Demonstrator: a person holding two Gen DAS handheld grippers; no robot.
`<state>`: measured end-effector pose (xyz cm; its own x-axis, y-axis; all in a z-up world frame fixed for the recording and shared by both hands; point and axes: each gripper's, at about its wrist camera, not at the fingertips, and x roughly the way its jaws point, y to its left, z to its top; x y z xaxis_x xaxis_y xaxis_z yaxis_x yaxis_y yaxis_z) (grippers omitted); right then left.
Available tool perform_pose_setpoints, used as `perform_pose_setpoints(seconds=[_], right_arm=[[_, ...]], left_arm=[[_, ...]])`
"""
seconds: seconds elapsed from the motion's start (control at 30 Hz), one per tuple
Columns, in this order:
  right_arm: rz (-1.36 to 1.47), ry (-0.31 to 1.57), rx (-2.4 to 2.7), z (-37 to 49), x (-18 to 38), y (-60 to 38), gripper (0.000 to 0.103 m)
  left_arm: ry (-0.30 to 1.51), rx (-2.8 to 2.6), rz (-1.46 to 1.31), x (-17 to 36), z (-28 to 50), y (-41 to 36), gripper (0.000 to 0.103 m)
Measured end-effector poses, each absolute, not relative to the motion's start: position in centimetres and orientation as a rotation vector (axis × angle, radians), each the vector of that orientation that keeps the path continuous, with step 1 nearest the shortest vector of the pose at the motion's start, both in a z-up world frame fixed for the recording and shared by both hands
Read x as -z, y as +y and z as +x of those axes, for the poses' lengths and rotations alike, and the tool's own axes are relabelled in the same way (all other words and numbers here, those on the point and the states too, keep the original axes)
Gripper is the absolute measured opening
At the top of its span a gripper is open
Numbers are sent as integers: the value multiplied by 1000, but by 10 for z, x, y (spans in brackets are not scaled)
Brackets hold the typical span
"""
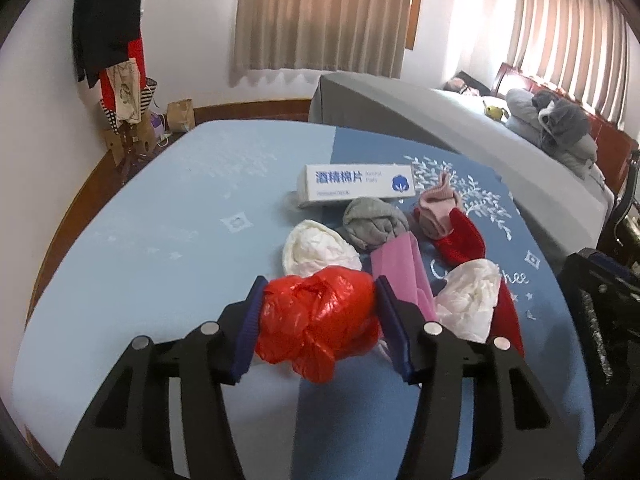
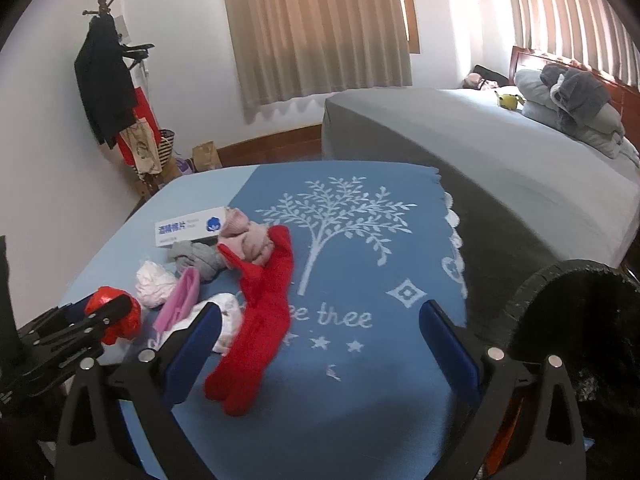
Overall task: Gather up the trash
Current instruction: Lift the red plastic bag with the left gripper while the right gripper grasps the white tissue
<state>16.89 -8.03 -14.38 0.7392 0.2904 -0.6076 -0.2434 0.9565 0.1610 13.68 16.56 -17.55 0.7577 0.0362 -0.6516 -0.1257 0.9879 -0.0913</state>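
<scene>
- While my left wrist camera looks along its fingers, I see my left gripper [image 1: 318, 320] closed on a crumpled red plastic bag [image 1: 316, 320], both blue pads pressed into its sides, just above the blue cloth of the worktop [image 1: 140, 240].
- Beyond the bag lies a white paper wad [image 1: 318, 250], with a grey sock ball [image 1: 374, 222] behind it and a white box [image 1: 356, 186] with blue print farther back.
- To the right of the bag I see a pink packet [image 1: 402, 272], a second white wad [image 1: 470, 302] lying on a red sock [image 1: 460, 242], and a pink sock bundle [image 1: 438, 208] touching that sock's far end.
- At the right edge a black bin [image 1: 600, 320] stands beside the worktop; a grey bed [image 1: 460, 120] sits behind.
- From my right wrist camera, my right gripper [image 2: 320, 344] stands wide open with nothing between its fingers, hovering over the darker cloth with the white tree pattern [image 2: 336, 220].
- The red sock [image 2: 260, 320] runs from near the left finger toward the pink sock bundle [image 2: 248, 236].
- Low on the left I see the left gripper [image 2: 108, 320] holding the red plastic bag [image 2: 116, 316], with the pink packet [image 2: 180, 300], both white wads [image 2: 154, 282] [image 2: 226, 316], the grey sock ball [image 2: 196, 260] and the box [image 2: 188, 228] close around.
- The black bin [image 2: 580, 320] fills the right side, its dark mouth just beside my right finger.
</scene>
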Motion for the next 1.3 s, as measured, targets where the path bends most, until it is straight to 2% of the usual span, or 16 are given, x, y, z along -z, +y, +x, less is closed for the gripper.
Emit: perform_pose_setpoints(seconds=[0.13, 0.27, 0.53, 1.07, 1.13, 1.2, 1.3], right_arm=[[64, 676, -341, 169, 142, -61, 95], [53, 679, -389, 169, 143, -41, 89], [43, 751, -477, 174, 161, -2, 63], [-8, 838, -461, 177, 190, 11, 62], [-7, 846, -475, 178, 191, 13, 57], [7, 848, -498, 179, 191, 11, 46], [17, 837, -533, 175, 186, 6, 42]], left_arm=[[690, -112, -130, 168, 130, 175, 52], [684, -138, -126, 165, 128, 187, 52], [678, -162, -123, 163, 124, 202, 52], [685, -155, -149, 169, 125, 205, 52], [685, -153, -150, 168, 125, 204, 52], [683, -150, -147, 167, 125, 203, 52], [677, -144, -143, 165, 124, 200, 52]])
